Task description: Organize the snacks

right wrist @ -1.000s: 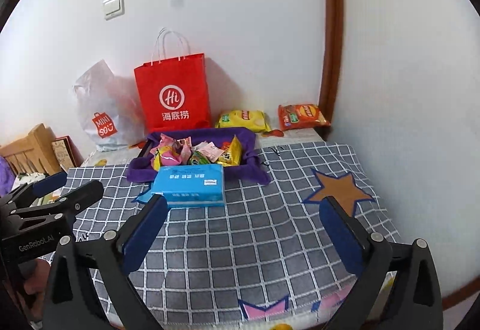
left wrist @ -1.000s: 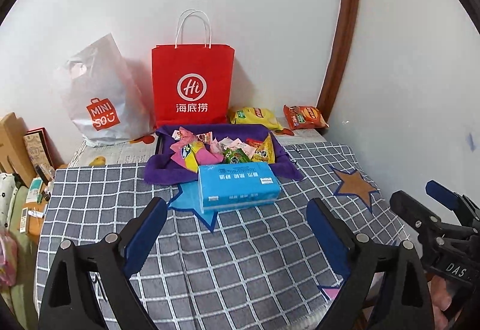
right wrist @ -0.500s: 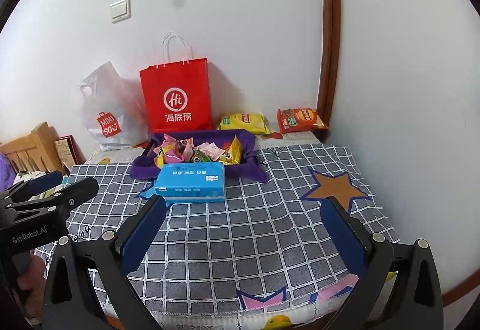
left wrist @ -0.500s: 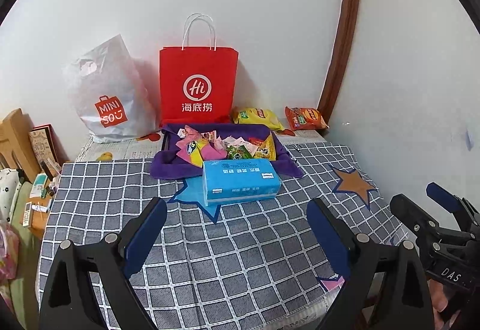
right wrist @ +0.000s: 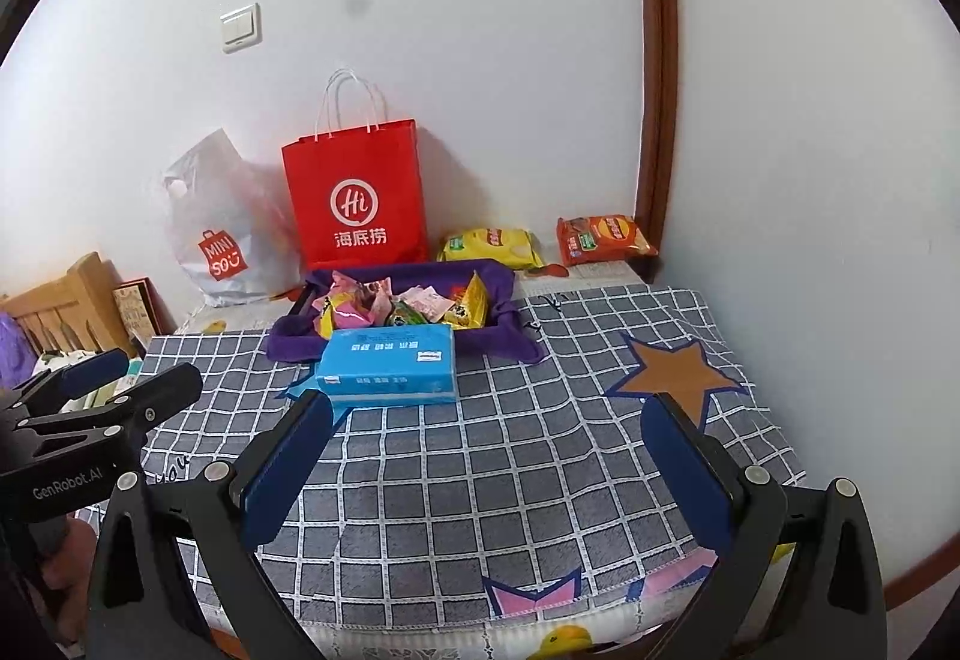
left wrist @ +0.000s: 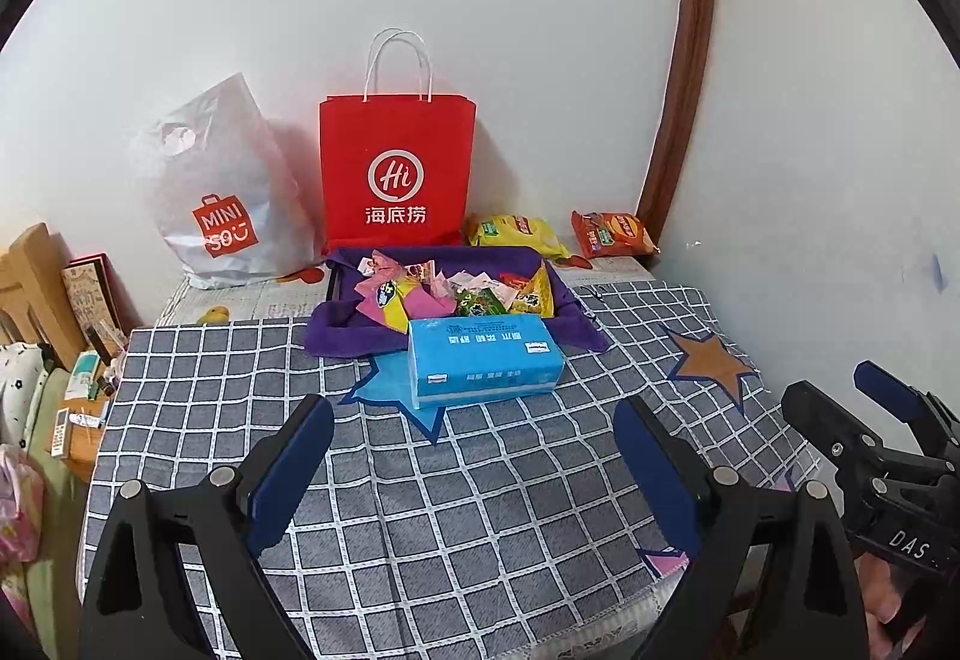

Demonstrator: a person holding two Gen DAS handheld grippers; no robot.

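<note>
**Left wrist view: both grippers wide, snacks untouched**

Left wrist view, straight across a table (left wrist: 480,510) under a grey checked cloth with star patches. Against the back wall, upright: red paper bag (left wrist: 396,168) with white handles, and just to its left a white plastic bag (left wrist: 222,192). In front of the red bag, a purple tray (left wrist: 342,324) heaped with small snack packets (left wrist: 456,294) in pink, green and yellow. Touching the tray's near edge, a blue tissue pack (left wrist: 483,363), lying flat. Behind the tray, towards the corner, a yellow chip bag (left wrist: 516,234) and an orange chip bag (left wrist: 612,234), side by side, slightly apart.

Left gripper (left wrist: 474,438) spread wide, holding nothing, hovering over the near cloth, well short of the tissue pack. Right gripper (right wrist: 486,438) likewise gaping wide and empty in the right wrist view, its left pad close in front of the tissue pack.
</note>
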